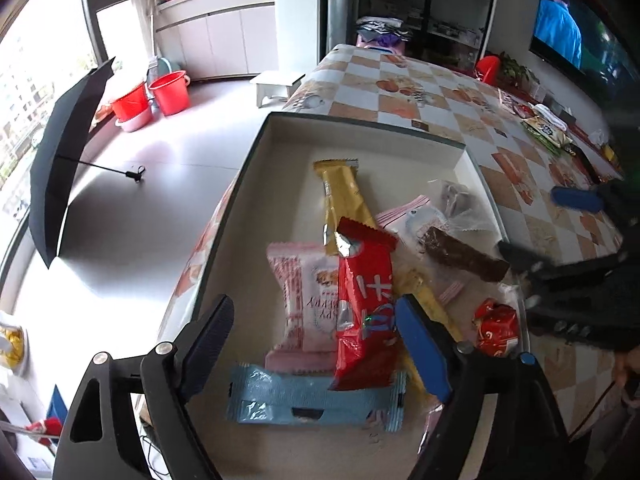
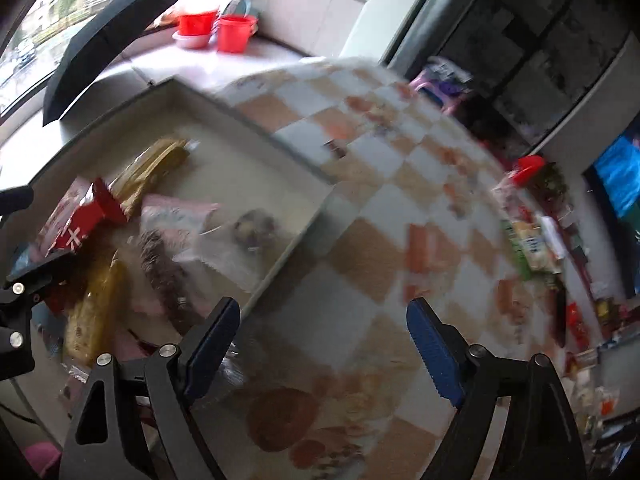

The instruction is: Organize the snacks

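A shallow white box (image 1: 360, 132) holds several snack packets: a red packet (image 1: 366, 312), a gold bar (image 1: 344, 196), a pink packet (image 1: 304, 300), a light blue packet (image 1: 316, 400) and a brown bar (image 1: 464, 258). My left gripper (image 1: 316, 340) is open above the box, its jaws either side of the red and pink packets, holding nothing. My right gripper (image 2: 324, 340) is open and empty over the checkered tablecloth (image 2: 360, 264), just right of the box (image 2: 248, 128). It also shows in the left wrist view (image 1: 540, 232). The right wrist view is blurred.
More snack packets (image 1: 548, 132) lie along the table's far right edge, also in the right wrist view (image 2: 532, 248). On the floor are a black umbrella (image 1: 68, 160), red buckets (image 1: 170, 92) and a white stool (image 1: 276, 86). A television (image 1: 560, 32) is on at the right.
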A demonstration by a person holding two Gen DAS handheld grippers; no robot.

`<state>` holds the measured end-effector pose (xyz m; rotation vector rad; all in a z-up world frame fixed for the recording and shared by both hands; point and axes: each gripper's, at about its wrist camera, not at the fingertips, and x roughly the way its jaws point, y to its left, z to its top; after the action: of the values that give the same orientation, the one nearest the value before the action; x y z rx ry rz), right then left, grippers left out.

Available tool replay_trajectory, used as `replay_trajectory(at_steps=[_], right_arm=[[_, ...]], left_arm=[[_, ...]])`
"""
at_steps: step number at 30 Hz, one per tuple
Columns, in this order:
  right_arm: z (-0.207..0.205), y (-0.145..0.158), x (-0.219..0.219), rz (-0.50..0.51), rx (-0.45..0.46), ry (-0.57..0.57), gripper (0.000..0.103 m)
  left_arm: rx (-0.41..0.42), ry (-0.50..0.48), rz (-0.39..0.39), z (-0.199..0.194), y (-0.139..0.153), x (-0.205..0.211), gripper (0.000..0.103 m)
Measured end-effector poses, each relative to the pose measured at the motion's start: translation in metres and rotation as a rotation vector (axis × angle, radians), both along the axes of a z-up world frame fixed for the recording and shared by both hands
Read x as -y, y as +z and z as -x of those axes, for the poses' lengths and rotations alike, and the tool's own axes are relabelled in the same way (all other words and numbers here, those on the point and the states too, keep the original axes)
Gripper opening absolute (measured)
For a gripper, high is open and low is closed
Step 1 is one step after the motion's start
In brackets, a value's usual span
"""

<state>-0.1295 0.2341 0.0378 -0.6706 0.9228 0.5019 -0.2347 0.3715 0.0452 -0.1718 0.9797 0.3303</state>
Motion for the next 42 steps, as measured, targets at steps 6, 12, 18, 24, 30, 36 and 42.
replay_trajectory(at_steps=[6,12,18,24,30,36,42], right_arm=[[0.013,0.0,-0.033,-0.065,-0.064,0.067,0.087],[-0.007,0.018,-0.008,-0.214,-0.261,0.003,0.087],[-0.011,0.014,0.002,-0.268,-0.386,-0.067,0.103],[-0.004,0.018,0.004,-0.282,-0.389,-0.063,0.103],[-0.001,0.019,0.006,-0.29,-0.394,-0.06,0.103],[0.003,0.02,0.007,-0.293,-0.396,-0.059,0.103],[0.01,0.018,0.009,-0.294,-0.396,-0.062,0.103]], left_arm=[[-0.029,0.043,-0.034,0.008,0.004,-0.001,0.088],[-0.022,0.049,-0.023,0.017,0.011,0.001,0.094],[-0.057,0.061,-0.021,0.015,0.011,0.009,0.094],[-0.069,0.06,-0.027,0.014,0.012,0.014,0.094],[-0.078,0.065,-0.029,0.015,0.012,0.016,0.094],[-0.077,0.064,-0.027,0.017,0.012,0.019,0.094],[-0.083,0.066,-0.028,0.02,0.012,0.021,0.094]])
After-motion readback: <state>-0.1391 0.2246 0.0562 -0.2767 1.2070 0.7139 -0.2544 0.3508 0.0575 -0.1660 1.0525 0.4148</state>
